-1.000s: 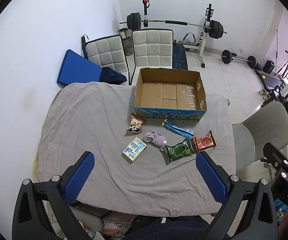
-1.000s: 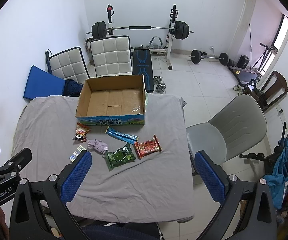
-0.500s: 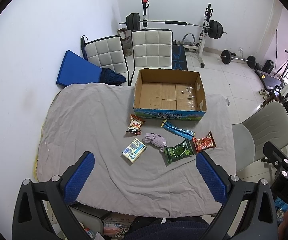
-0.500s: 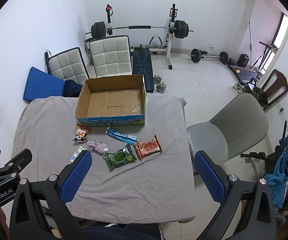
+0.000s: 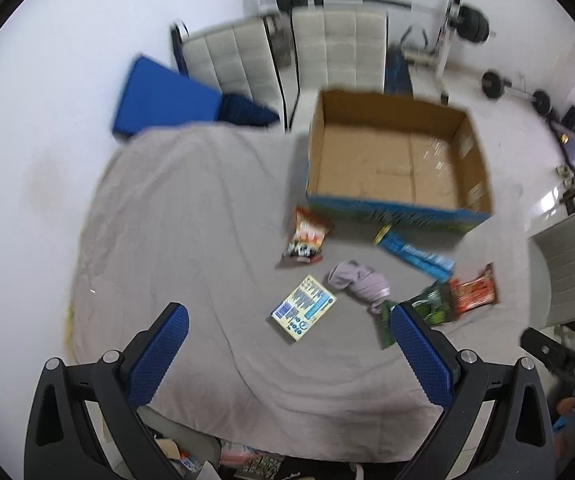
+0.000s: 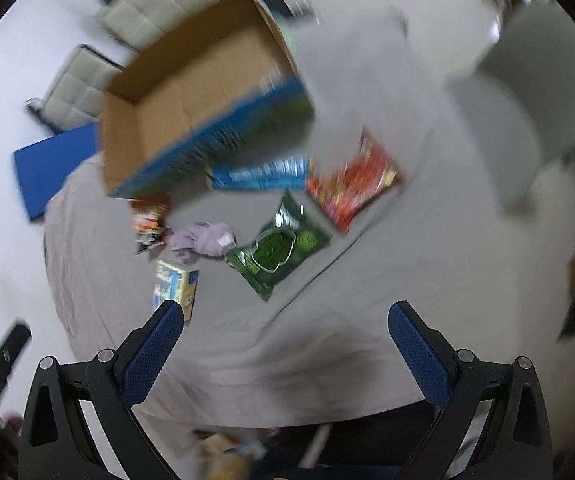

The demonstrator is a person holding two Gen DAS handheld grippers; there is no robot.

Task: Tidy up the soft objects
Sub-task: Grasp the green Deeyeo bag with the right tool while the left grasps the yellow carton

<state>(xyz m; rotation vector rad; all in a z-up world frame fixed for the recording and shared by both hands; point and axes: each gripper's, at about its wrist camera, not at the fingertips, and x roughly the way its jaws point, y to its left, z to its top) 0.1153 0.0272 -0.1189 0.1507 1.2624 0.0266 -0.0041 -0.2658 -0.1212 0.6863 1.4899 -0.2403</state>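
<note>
Six items: lying loose on the grey sheet (image 5: 191,216) in front of the cardboard box (image 5: 397,168).
Left gripper (image 5: 287,360): jaws spread wide, nothing between the blue pads, held above the near part of the sheet.
Right gripper (image 6: 283,344): jaws likewise wide apart and empty, above the near edge of the sheet; this view is heavily smeared.
Cardboard box: open-topped, bare brown inside, blue-and-green printed front wall, standing at the far side of the sheet.
Lilac cloth (image 5: 361,286): a crumpled bundle, probably a sock or small rag, near the middle of the row; in the right wrist view (image 6: 203,238) it touches the green packet.
Green packet (image 6: 279,246): flat, just right of the cloth, beside the red packet (image 6: 353,184).
Blue packet (image 5: 415,256): long and narrow, just in front of the box.
Orange snack bag (image 5: 305,238): near the box's front left corner.
Yellow-and-blue carton (image 5: 303,308): flat, nearest the left gripper, apart from its pads.
White padded chairs (image 5: 339,52): two, behind the box.
</note>
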